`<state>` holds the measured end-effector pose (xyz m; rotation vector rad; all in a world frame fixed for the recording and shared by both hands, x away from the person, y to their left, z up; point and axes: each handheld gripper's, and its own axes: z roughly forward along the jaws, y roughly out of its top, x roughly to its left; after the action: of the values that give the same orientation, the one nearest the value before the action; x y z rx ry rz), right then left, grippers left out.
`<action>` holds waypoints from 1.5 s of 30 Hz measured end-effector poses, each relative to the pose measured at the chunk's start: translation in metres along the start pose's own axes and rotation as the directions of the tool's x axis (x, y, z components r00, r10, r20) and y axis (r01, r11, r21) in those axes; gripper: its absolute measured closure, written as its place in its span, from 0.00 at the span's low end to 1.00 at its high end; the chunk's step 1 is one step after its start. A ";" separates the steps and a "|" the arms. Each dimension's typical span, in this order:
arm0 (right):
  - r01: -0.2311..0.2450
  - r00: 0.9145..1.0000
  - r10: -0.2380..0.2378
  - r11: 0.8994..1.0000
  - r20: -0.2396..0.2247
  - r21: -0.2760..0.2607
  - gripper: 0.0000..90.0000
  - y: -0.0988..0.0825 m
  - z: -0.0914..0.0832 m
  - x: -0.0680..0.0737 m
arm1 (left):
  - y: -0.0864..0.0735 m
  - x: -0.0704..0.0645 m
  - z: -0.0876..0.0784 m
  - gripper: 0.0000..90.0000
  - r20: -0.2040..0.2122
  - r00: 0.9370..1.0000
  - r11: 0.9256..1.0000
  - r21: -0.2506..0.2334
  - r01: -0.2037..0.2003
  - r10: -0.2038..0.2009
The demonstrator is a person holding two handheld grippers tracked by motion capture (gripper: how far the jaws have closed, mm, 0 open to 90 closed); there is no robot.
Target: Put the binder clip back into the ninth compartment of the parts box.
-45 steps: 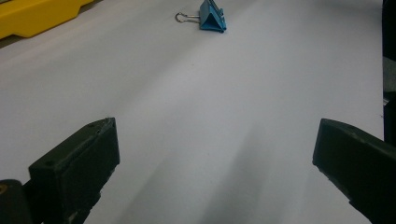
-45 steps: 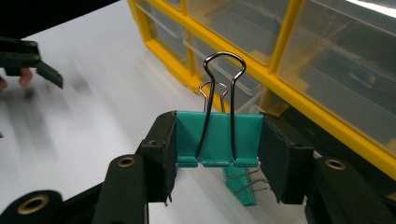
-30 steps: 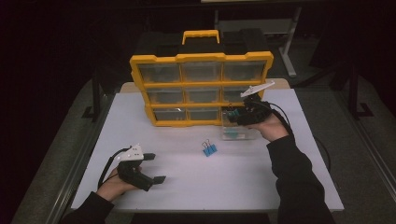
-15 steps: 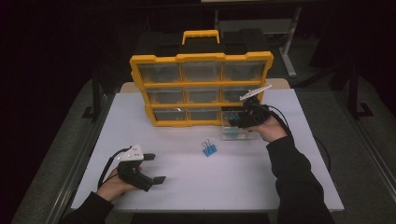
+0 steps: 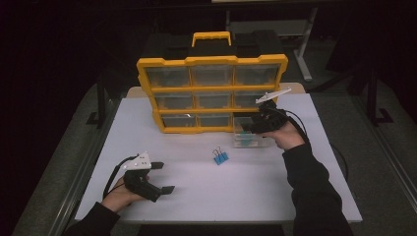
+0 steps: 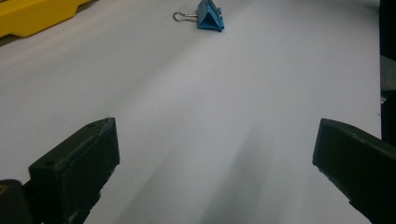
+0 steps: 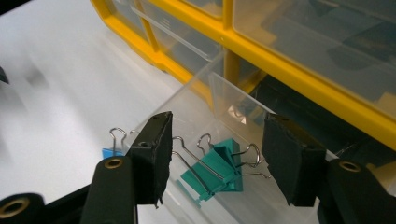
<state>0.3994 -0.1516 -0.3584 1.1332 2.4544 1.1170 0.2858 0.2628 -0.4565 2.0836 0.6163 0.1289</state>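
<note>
The white table (image 5: 196, 147) is evenly lit from above while the room around it falls to near black (the high view is soft and grainy). On the table near the left gripper (image 6: 215, 154) lie faint shadows; the yellow organizer (image 7: 299, 79) blurs toward the frame's edge.

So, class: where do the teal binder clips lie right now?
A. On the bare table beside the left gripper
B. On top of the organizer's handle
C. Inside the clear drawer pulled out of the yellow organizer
C: the right gripper view shows the teal binder clips lying inside the clear drawer, in front of the yellow organizer.
</note>
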 end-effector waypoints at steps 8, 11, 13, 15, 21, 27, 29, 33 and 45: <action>0.007 0.999 -0.008 0.999 -0.034 -0.032 0.43 0.002 -0.011 0.012 | 0.000 0.000 0.000 0.00 0.000 1.000 1.000 -0.001 -0.001 0.001; 0.020 0.999 -0.022 0.999 -0.044 -0.026 0.41 0.002 -0.013 0.018 | 0.000 0.000 0.000 0.00 -0.001 1.000 1.000 -0.001 -0.001 0.001; 0.032 0.998 -0.033 0.999 -0.049 -0.024 0.40 0.002 -0.014 0.023 | 0.000 0.000 -0.001 0.00 -0.001 1.000 1.000 -0.001 -0.004 0.004; 0.035 0.998 -0.036 0.999 -0.056 -0.022 0.40 0.002 -0.015 0.027 | 0.000 0.000 -0.001 0.00 -0.002 1.000 1.000 -0.001 -0.004 0.004; 0.046 0.996 -0.048 0.999 -0.074 -0.026 0.37 0.000 -0.017 0.039 | 0.000 0.000 -0.001 0.00 -0.001 1.000 1.000 -0.001 -0.001 0.001; 0.064 0.994 -0.064 0.998 -0.087 -0.004 0.36 -0.007 -0.012 0.052 | 0.000 0.000 -0.001 0.00 -0.002 1.000 1.000 -0.002 -0.003 0.003; 0.067 0.994 -0.066 0.998 -0.089 -0.001 0.36 -0.008 -0.011 0.054 | 0.000 0.000 -0.001 0.00 -0.002 1.000 1.000 -0.001 -0.005 0.005; 0.067 0.993 -0.066 0.998 -0.094 0.007 0.35 -0.012 -0.009 0.059 | 0.000 0.000 -0.001 0.00 -0.001 1.000 1.000 -0.002 -0.004 0.004; 0.069 0.991 -0.066 0.997 -0.114 0.023 0.32 -0.029 0.005 0.074 | 0.000 0.000 -0.001 0.00 0.000 1.000 1.000 -0.007 0.003 -0.003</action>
<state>0.3351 -0.1075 -0.3747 1.0117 2.5804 1.1611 0.2850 0.2638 -0.4557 2.0764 0.6182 0.1297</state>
